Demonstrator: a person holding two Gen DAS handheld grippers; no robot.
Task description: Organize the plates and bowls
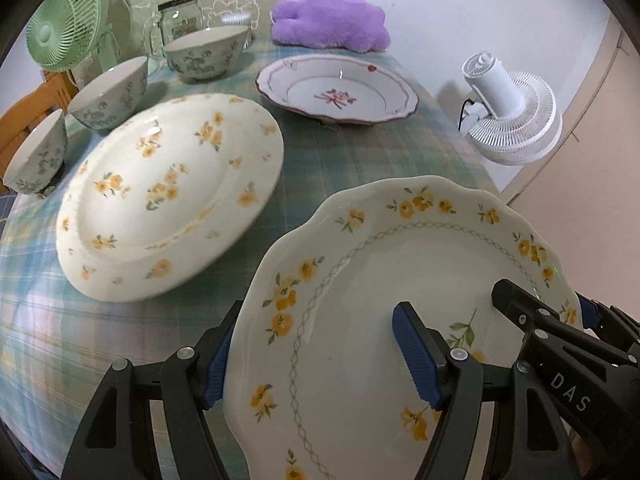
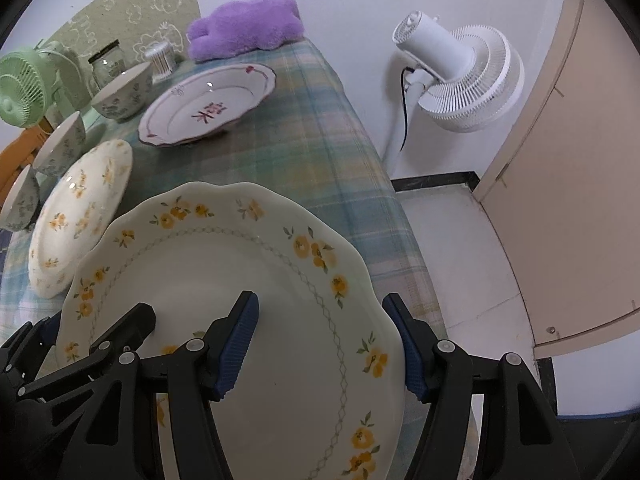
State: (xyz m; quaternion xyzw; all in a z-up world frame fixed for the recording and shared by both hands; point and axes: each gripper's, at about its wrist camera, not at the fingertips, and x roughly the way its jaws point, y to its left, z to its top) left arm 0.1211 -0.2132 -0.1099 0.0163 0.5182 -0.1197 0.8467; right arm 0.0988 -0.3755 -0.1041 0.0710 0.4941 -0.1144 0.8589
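A scalloped plate with yellow flowers (image 1: 360,280) (image 2: 248,264) is held above the table by both grippers. My left gripper (image 1: 316,354) is shut on its left rim, one pad (image 1: 414,354) on top. My right gripper (image 2: 326,350) is shut on its right rim; it also shows in the left wrist view (image 1: 516,304). A round yellow-flowered plate (image 1: 168,196) (image 2: 80,216) lies to the left. A red-flowered deep plate (image 1: 336,90) (image 2: 208,104) sits further back. Three blue-patterned bowls (image 1: 206,54) (image 1: 110,94) (image 1: 34,158) line the left side.
The table has a green plaid cloth (image 1: 360,152). A green fan (image 1: 66,20), a glass jar (image 1: 180,18) and a purple plush (image 1: 330,22) stand at the back. A white floor fan (image 2: 460,76) stands right of the table. A beige door (image 2: 580,200) is further right.
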